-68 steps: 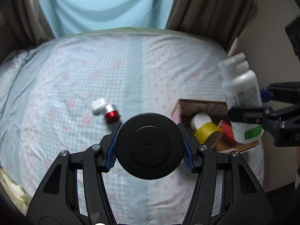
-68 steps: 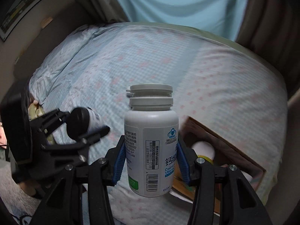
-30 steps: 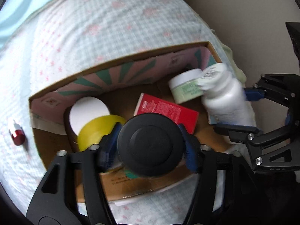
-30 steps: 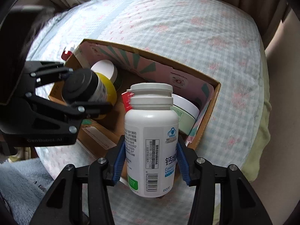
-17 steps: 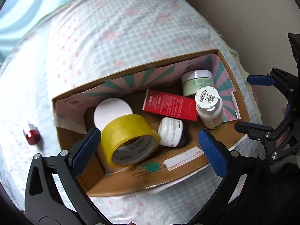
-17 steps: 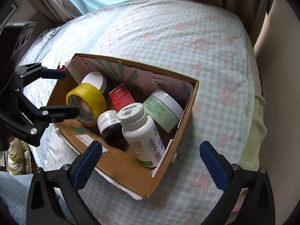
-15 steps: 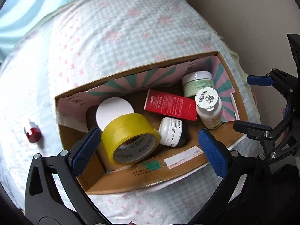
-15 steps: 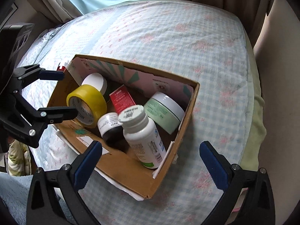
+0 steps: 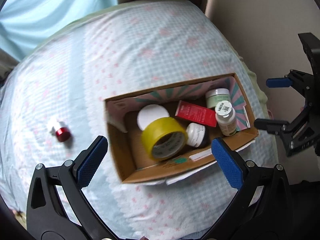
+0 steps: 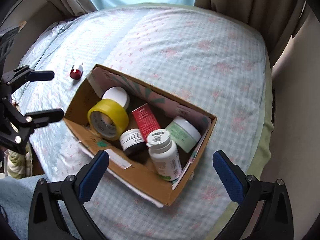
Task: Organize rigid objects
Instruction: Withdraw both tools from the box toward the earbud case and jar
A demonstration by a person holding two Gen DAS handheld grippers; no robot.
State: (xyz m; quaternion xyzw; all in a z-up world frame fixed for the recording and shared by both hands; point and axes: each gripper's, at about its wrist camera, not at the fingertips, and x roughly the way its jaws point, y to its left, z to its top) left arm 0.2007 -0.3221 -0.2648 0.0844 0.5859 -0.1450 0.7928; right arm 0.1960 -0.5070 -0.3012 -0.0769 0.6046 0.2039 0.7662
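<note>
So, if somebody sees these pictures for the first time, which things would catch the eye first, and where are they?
The open cardboard box on the checked bedspread draws the eye first. Inside it a bright yellow tape roll leans at one end beside a red carton, with a white pill bottle at the other end. A small red-capped item lies alone on the bedspread outside the box, and both grippers hang open and empty above.

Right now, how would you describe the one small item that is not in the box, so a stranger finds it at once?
Start at the cardboard box on the checked bedsheet. Look past its short end nearest the yellow tape roll, out on the bare sheet. There lies a small cylinder with a shiny red metallic end and a white end, the only item outside the box.
</note>
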